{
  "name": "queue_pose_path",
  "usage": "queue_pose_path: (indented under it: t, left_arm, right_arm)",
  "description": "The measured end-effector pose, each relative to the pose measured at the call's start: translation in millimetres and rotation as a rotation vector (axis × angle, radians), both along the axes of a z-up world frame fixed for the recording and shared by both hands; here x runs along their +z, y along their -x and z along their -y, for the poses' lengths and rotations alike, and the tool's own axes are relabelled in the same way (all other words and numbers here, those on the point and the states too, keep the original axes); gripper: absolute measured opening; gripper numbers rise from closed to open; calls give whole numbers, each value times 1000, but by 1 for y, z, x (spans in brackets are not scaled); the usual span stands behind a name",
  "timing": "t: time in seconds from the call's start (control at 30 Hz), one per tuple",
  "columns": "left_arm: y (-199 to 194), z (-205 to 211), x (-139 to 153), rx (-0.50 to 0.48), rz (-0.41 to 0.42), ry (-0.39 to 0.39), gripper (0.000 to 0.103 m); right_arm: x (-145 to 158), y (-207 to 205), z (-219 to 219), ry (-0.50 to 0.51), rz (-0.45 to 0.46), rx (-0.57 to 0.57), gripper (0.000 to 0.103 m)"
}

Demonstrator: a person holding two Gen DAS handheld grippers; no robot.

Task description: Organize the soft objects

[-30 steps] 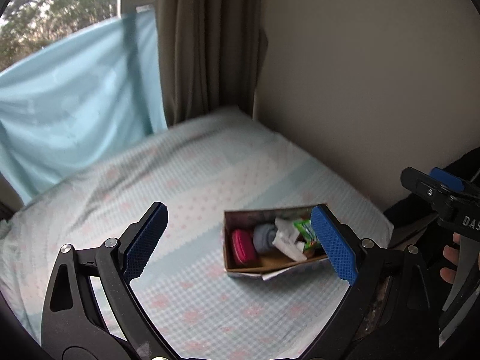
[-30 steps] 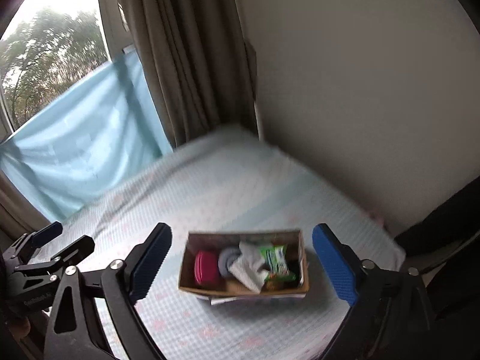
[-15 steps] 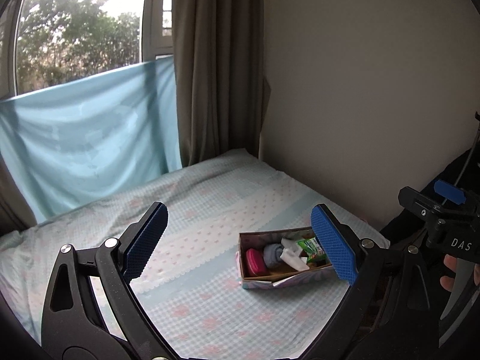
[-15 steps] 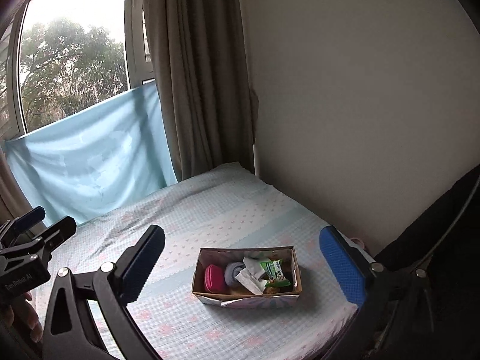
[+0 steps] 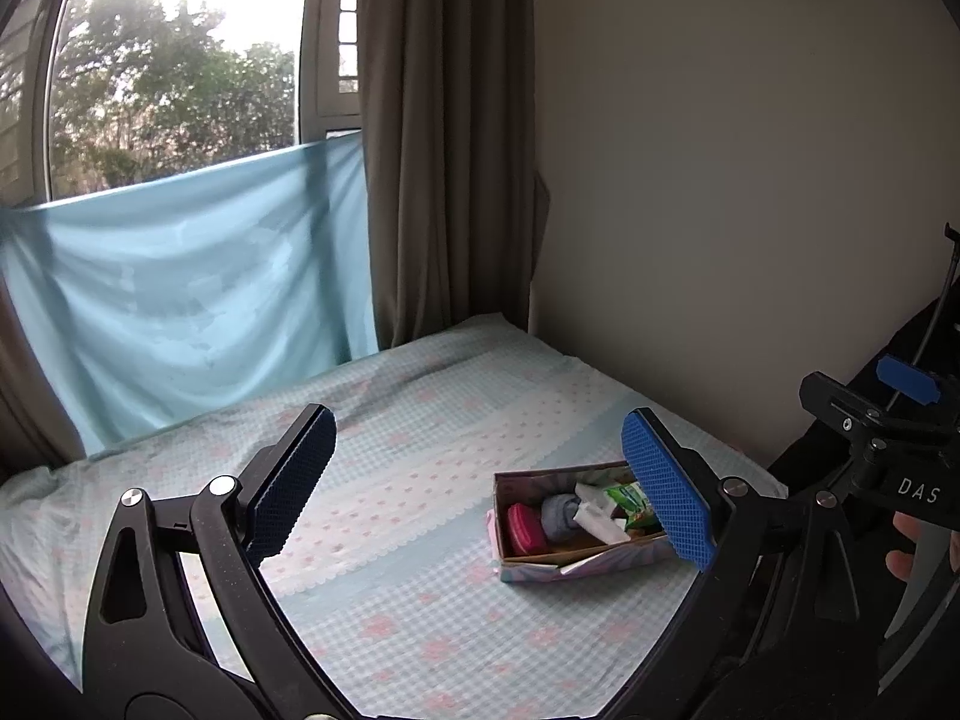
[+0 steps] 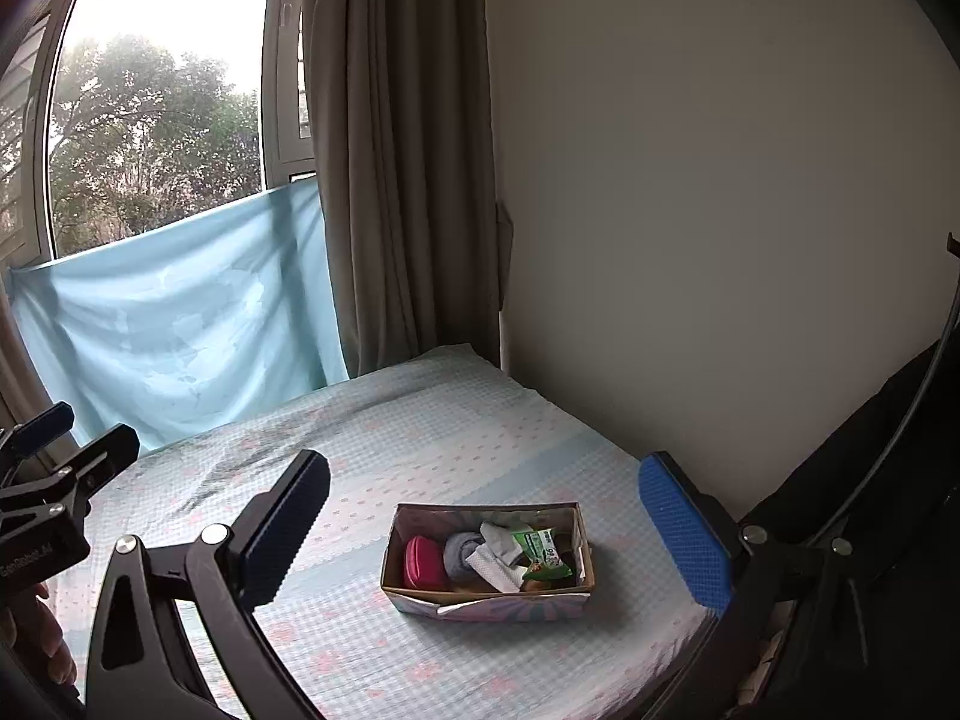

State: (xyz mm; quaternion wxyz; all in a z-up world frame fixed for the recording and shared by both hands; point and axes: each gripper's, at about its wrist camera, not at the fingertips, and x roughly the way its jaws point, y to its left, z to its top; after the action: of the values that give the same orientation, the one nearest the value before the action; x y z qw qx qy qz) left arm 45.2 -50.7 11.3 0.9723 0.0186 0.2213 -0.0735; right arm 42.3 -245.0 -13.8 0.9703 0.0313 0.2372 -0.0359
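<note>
A small open cardboard box point(image 5: 576, 561) point(image 6: 487, 603) sits on the bed near its right front corner. Inside lie a pink round case point(image 6: 422, 561), a rolled grey sock point(image 6: 462, 551), a white cloth point(image 6: 498, 558) and a green packet point(image 6: 543, 549). My left gripper point(image 5: 480, 492) is open and empty, held well above and in front of the box. My right gripper point(image 6: 486, 516) is likewise open and empty, with the box seen between its blue pads. Each gripper shows at the edge of the other's view.
The bed point(image 6: 420, 438) has a pale blue checked sheet with pink dots. A plain wall point(image 6: 690, 210) runs along its right side. Brown curtains point(image 6: 396, 150), a window and a hanging light blue cloth point(image 6: 180, 318) stand at the far end. Dark fabric point(image 6: 888, 480) is at right.
Both grippers have pulled back and up from the box, which now looks smaller and farther. The views tilted upward, showing more window and wall. Both stayed open.
</note>
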Motion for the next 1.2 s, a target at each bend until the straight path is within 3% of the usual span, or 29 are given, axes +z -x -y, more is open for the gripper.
queue_pose_path:
  t: [1.2]
  left_arm:
    - [-6,-1,-7,-1,9,-10,96]
  right_arm:
    - [9,-11,-7,-5,-5,-14,103]
